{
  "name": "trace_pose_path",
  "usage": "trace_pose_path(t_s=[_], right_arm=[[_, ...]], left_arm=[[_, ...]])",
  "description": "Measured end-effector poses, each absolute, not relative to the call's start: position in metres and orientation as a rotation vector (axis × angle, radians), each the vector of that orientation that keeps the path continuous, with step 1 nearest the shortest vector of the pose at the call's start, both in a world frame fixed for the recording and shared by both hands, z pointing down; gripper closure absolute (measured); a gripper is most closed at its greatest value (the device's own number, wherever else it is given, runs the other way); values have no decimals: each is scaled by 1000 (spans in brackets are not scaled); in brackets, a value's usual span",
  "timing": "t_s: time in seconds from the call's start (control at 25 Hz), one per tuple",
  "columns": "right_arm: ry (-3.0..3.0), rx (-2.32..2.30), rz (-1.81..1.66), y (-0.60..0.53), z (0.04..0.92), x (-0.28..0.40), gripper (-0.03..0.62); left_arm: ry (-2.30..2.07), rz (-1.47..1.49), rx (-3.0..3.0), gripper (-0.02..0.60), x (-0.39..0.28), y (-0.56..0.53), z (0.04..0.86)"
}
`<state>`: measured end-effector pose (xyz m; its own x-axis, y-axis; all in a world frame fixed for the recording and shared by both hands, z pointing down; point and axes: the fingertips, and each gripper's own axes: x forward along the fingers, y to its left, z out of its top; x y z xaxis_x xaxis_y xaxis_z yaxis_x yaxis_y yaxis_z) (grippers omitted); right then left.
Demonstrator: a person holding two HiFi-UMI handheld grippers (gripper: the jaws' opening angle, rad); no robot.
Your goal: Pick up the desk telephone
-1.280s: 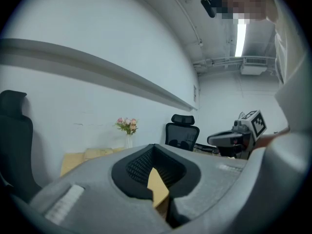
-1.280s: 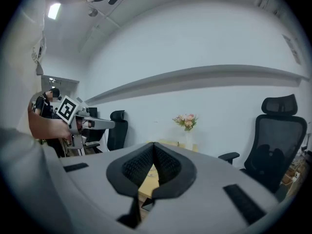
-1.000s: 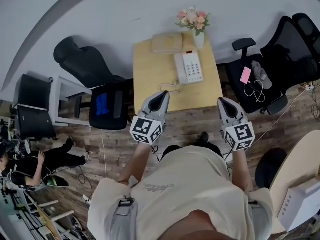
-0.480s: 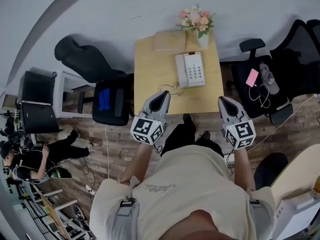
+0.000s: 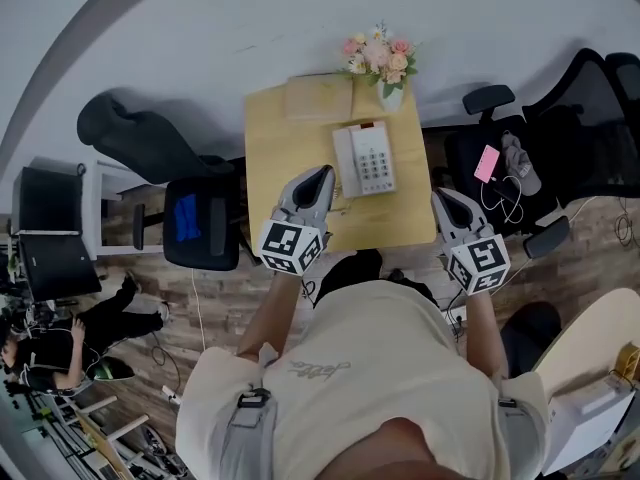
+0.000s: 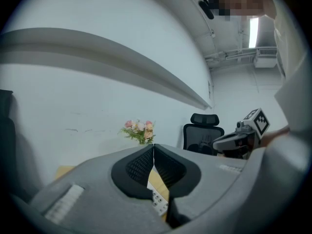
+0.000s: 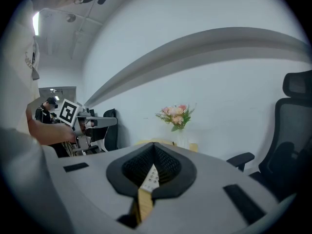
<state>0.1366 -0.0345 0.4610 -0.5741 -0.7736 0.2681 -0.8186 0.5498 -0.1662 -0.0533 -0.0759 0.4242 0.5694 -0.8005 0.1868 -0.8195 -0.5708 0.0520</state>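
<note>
We see a small white vase (image 5: 392, 96) at the far edge of the light wooden tabletop (image 5: 280, 148), holding pink and cream flowers (image 5: 378, 54). The white desk telephone (image 5: 364, 158) lies just in front of it. The left gripper (image 5: 322, 176) and right gripper (image 5: 441, 197) are each pressed together and empty. In both gripper views the jaws hide all but a sliver of the telephone's keypad.

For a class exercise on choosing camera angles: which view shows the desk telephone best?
The head view: the whole desk telephone shows from above on the wooden desk. The left gripper view catches only a few of its keys below the shut jaws; the right gripper view shows just a narrow strip of keys.
</note>
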Motion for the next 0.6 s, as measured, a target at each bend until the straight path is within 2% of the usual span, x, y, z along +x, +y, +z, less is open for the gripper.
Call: trace_pose_path(t_s=[0.6], right_arm=[[-2492, 1437, 496, -141, 488, 97, 594]], left_arm=[[-1189, 210, 2636, 563, -94, -158, 472]])
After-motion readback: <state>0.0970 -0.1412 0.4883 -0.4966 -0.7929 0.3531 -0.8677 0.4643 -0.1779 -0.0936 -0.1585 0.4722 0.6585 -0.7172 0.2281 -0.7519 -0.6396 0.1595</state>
